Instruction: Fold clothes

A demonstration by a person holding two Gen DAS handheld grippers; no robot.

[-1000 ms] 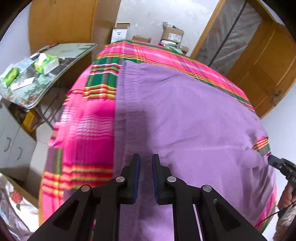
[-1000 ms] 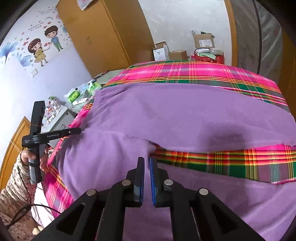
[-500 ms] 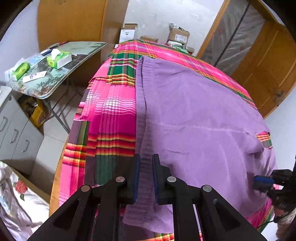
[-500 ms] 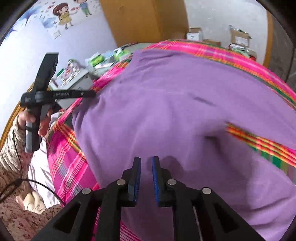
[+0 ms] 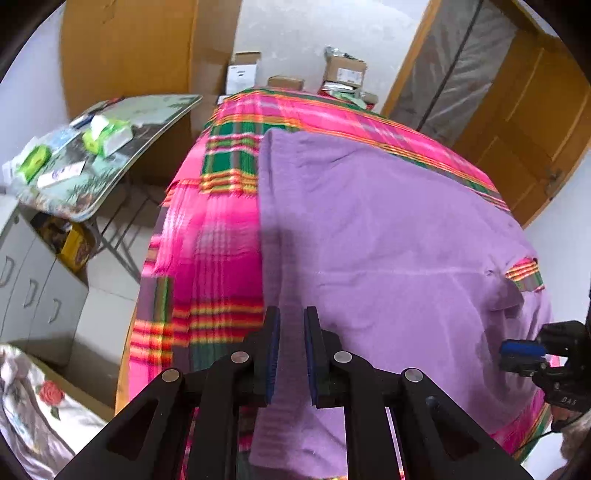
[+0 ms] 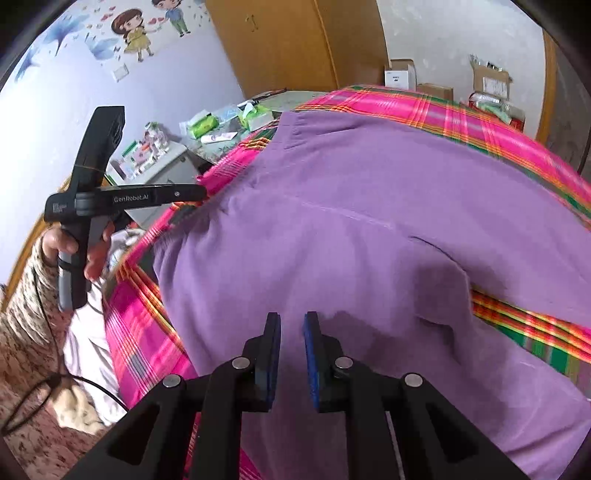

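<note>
Lying flat on the pink-and-green plaid bedspread (image 5: 207,236), long purple knit garment (image 5: 388,240) stretching away beneath both: left gripper (image 5: 291,354) narrowly parted, empty, at its side edge; right gripper (image 6: 291,356) opening, empty, over its near end.

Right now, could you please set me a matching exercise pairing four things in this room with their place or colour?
Things:
1. purple garment
2. plaid bedcover
3. green tissue pack
4. cardboard boxes

Place or colour:
A. on the folding table
B. spread flat on top of the bedcover
C. by the far wall
D. pink, green and orange checks

Pairs: 1-B, 2-D, 3-A, 4-C.
</note>
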